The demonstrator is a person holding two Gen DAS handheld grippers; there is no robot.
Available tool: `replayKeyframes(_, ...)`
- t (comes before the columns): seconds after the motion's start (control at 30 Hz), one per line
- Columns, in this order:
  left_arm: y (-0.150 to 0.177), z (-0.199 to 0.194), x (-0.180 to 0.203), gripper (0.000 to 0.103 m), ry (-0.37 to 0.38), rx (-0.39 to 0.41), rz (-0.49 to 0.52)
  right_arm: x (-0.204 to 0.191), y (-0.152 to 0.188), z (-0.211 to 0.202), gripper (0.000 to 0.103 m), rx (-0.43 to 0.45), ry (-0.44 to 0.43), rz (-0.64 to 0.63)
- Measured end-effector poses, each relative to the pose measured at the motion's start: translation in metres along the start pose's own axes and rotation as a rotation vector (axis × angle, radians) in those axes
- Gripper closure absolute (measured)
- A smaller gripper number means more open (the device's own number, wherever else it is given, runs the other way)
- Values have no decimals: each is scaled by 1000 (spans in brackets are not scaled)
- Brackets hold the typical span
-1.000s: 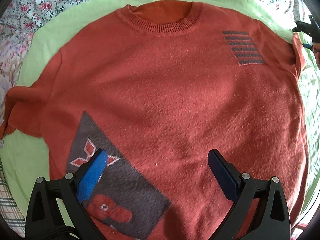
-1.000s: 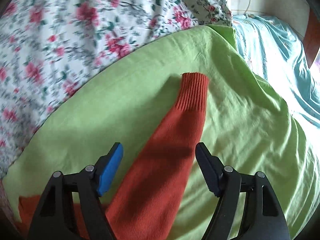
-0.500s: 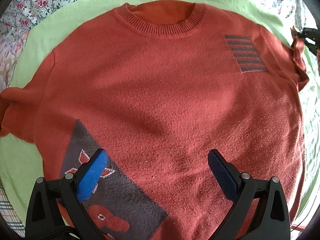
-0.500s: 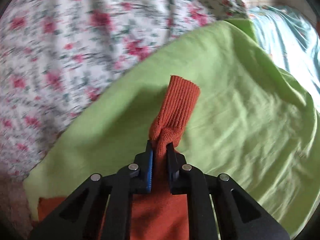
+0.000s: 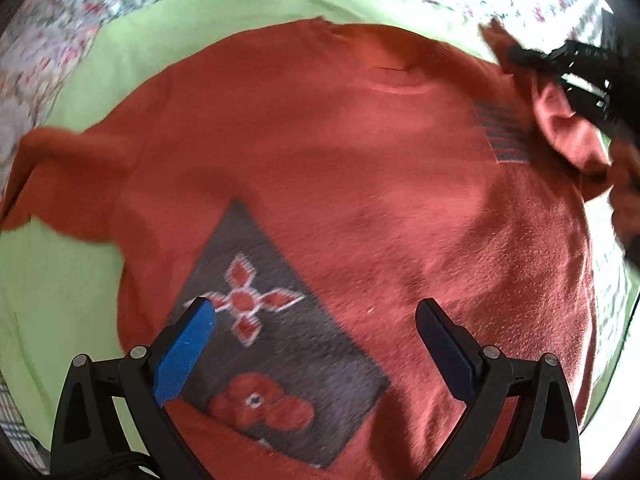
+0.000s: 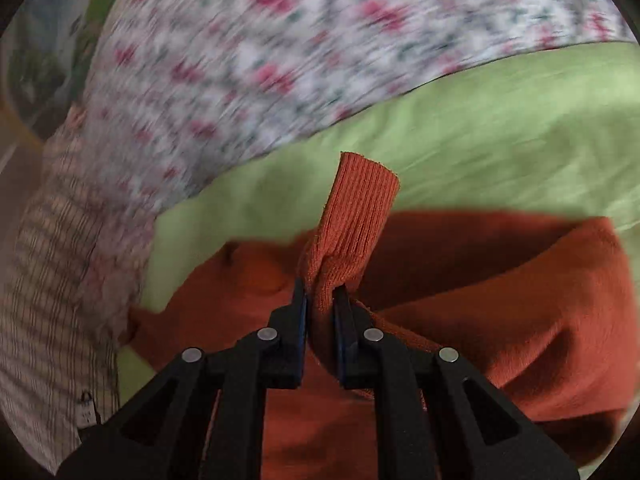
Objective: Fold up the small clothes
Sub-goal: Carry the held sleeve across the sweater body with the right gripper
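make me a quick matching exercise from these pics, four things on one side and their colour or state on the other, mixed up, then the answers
Things:
1. left gripper
2. right gripper
3. sheet under the sweater
4. patch on the sweater front

Colour or state:
A. light green
B. jaws wide open, holding nothing
C. dark grey with red flower shapes
D. shut on the ribbed sleeve cuff

Pairs: 1-B, 2-D, 3-A, 4-C

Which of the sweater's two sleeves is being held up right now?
The sleeve by the striped patch: the right gripper pinches its cuff. The other sleeve lies loose.
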State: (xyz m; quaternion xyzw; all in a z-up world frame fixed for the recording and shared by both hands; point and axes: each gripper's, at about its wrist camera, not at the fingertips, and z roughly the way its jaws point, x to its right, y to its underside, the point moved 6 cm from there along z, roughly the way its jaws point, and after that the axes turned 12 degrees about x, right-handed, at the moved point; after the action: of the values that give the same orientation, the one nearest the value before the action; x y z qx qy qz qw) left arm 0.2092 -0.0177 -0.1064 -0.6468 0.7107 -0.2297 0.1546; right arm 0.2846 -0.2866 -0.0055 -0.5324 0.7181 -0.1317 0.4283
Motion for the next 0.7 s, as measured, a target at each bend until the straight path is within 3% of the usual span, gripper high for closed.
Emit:
replayKeyframes(0.17, 11, -13, -31, 2, 15, 24, -79, -70, 55, 42, 90, -116, -141, -106)
replayKeyframes(0.4, 22, -31, -57, 2, 47, 41, -157, -114, 113, 85, 90, -244, -219, -193)
replayKeyframes(0.5, 20, -33, -65, 2, 66, 51, -178, -125, 133, 95, 81, -291, -241, -227)
replayKeyframes(0.53, 19, -33, -66, 2, 71, 54, -182, -125, 137, 97, 66, -313, -248, -226)
replayKeyframes(0.6, 11, -24, -67, 2, 89, 63, -194, -123, 137, 93, 50, -317, -272, -217)
replayKeyframes(0.7, -3, -6, -66, 2, 117, 65, -216, -117, 130, 80, 46, -286, -280, -207)
